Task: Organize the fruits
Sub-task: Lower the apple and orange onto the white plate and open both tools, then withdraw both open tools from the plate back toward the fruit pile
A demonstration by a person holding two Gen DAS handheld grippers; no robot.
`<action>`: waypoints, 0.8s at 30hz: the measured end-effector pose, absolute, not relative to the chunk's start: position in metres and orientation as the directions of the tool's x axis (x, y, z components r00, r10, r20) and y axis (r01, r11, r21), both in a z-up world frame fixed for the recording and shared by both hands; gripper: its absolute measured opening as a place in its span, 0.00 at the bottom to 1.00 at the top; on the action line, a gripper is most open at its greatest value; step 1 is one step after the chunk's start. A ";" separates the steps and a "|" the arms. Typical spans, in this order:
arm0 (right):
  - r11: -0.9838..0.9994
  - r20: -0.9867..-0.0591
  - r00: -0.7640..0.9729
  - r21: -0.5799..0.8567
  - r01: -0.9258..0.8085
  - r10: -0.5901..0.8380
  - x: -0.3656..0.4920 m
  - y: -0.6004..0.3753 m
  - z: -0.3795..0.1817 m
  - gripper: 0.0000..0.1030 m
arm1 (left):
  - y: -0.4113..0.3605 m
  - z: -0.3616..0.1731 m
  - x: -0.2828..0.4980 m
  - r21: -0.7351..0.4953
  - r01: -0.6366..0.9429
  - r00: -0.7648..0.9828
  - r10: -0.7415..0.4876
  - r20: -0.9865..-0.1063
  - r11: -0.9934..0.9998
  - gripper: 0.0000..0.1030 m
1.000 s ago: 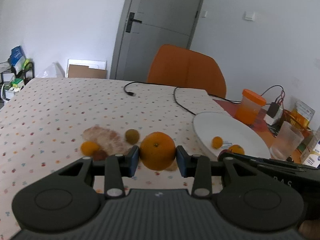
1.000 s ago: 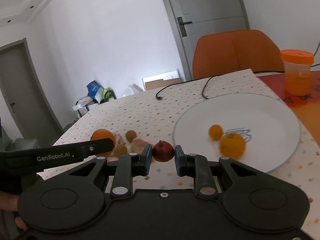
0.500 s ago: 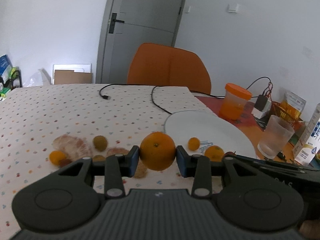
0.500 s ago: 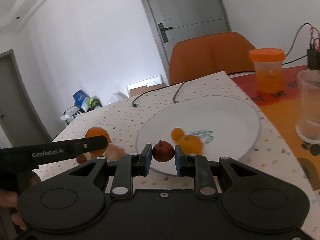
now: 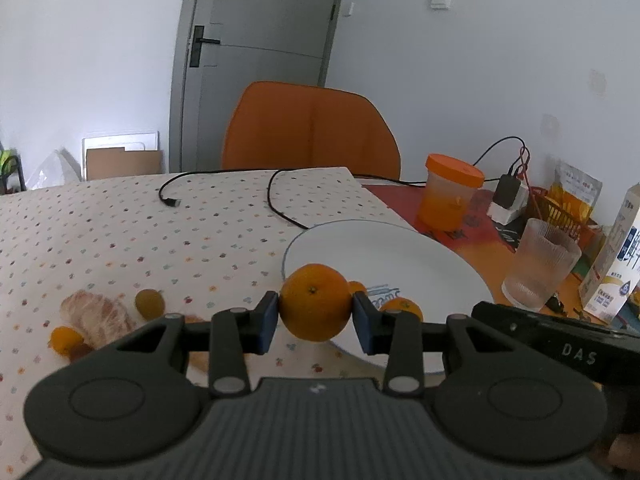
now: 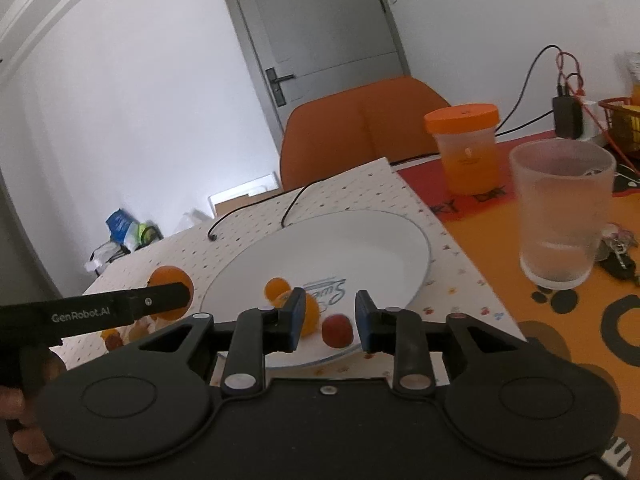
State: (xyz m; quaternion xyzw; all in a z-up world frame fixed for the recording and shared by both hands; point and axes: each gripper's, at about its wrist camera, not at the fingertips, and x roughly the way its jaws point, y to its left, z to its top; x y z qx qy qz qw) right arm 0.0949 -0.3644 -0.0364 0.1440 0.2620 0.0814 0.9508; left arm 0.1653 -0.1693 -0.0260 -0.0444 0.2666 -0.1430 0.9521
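My left gripper (image 5: 315,320) is shut on a large orange (image 5: 314,307), held just above the near left rim of the white plate (image 5: 400,252). Two small oranges (image 5: 402,307) lie on the plate behind it. My right gripper (image 6: 327,324) stands open over the plate's (image 6: 380,248) near edge, and a small red fruit (image 6: 337,331) lies loose on the plate between its fingers. Beside it are a mandarin (image 6: 308,314) and a smaller orange (image 6: 276,288). On the cloth at the left lie a peeled grapefruit piece (image 5: 98,314), a kiwi (image 5: 149,303) and a small orange (image 5: 66,339).
A ribbed glass (image 6: 560,216) stands right of the plate, with an orange-lidded jar (image 6: 466,148) behind it and keys (image 6: 618,248) beside it. A black cable (image 5: 276,200) crosses the dotted cloth. An orange chair (image 5: 312,128) is at the table's far side. A milk carton (image 5: 616,256) stands far right.
The right gripper has moved over the plate and opened, letting the red fruit go onto it. The left gripper has carried the large orange rightward to the plate's edge.
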 end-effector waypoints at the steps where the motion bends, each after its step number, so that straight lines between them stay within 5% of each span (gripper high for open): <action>1: 0.944 -0.475 0.850 0.322 -0.074 0.229 0.094 -0.366 -0.037 0.28 | -0.171 -0.027 0.167 -0.159 0.252 0.815 -0.298 -0.497 0.954 0.38; 12: 0.937 -0.472 0.850 0.342 -0.068 0.233 0.091 -0.373 -0.041 0.35 | -0.187 -0.019 0.171 -0.126 0.280 0.830 -0.306 -0.467 0.952 0.38; 24: 0.938 -0.457 0.853 0.333 -0.097 0.251 0.090 -0.360 -0.038 0.71 | -0.152 -0.019 0.168 -0.153 0.187 0.838 -0.239 -0.491 0.970 0.58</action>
